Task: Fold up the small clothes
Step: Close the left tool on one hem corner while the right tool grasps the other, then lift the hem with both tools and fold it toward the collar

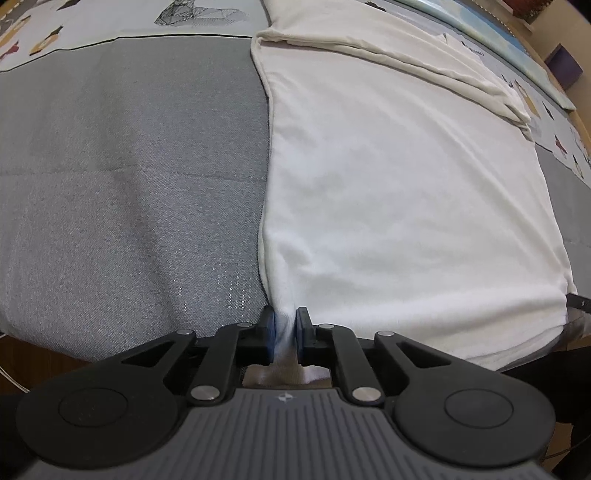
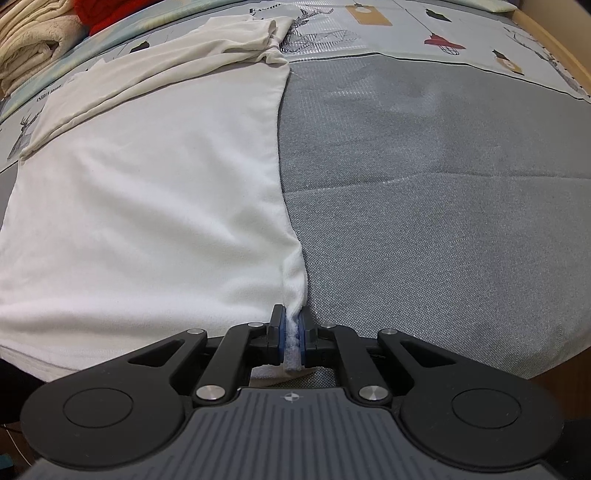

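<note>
A white garment (image 1: pixel 399 192) lies flat on a grey bedcover (image 1: pixel 129 184), with a folded sleeve part across its far end. My left gripper (image 1: pixel 285 325) is shut on the garment's near left corner. In the right wrist view the same white garment (image 2: pixel 147 192) fills the left half, and my right gripper (image 2: pixel 293 325) is shut on its near right corner, at the near edge of the grey bedcover (image 2: pixel 443 206). Pinched cloth shows between the blue pads of both grippers.
A patterned sheet (image 2: pixel 443 33) with printed figures lies beyond the grey cover. Folded cream towels (image 2: pixel 26 48) and a red cloth (image 2: pixel 99 13) sit at the far left. A wooden bed frame edge (image 2: pixel 561 44) runs at the right.
</note>
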{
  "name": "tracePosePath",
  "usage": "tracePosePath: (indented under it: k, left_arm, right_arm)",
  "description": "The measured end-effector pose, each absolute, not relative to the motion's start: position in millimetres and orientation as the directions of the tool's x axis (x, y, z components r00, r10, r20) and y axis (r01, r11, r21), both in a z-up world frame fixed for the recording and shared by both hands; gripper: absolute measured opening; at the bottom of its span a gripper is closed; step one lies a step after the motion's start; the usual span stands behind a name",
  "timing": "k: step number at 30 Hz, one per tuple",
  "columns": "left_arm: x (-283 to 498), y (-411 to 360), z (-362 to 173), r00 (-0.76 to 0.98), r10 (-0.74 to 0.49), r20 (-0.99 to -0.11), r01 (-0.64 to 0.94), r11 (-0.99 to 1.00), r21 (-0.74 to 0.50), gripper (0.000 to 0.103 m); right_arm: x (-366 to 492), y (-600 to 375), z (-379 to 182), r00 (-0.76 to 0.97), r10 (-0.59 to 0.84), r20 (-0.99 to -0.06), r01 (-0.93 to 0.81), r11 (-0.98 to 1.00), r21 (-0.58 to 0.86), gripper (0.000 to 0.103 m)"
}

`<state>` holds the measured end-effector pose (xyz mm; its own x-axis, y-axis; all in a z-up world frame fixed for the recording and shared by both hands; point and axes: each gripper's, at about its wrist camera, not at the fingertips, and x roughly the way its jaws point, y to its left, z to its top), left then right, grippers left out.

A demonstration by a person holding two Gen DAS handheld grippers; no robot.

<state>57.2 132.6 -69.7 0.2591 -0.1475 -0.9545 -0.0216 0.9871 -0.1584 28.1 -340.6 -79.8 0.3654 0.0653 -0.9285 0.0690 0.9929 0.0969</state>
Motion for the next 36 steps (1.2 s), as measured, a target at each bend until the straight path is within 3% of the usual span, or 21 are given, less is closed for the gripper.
tracePosePath:
  k: [22,36]
  left_arm:
    - [55,134,-59,0.318,-0.161,-0.935,-0.017,0.984,-0.175,0.006]
    - [45,139,-7,0.529,-0.24,-0.814,-0.004,0.958,-0.285,0.004]
  right_arm:
    - [26,-350,-67,0.44,0.081,-0.894,0.103,0.985,0.14,0.006]
    - [16,-378,-13,0.711,0.169,-0.682,0.127,0.924,0.361,0.005]
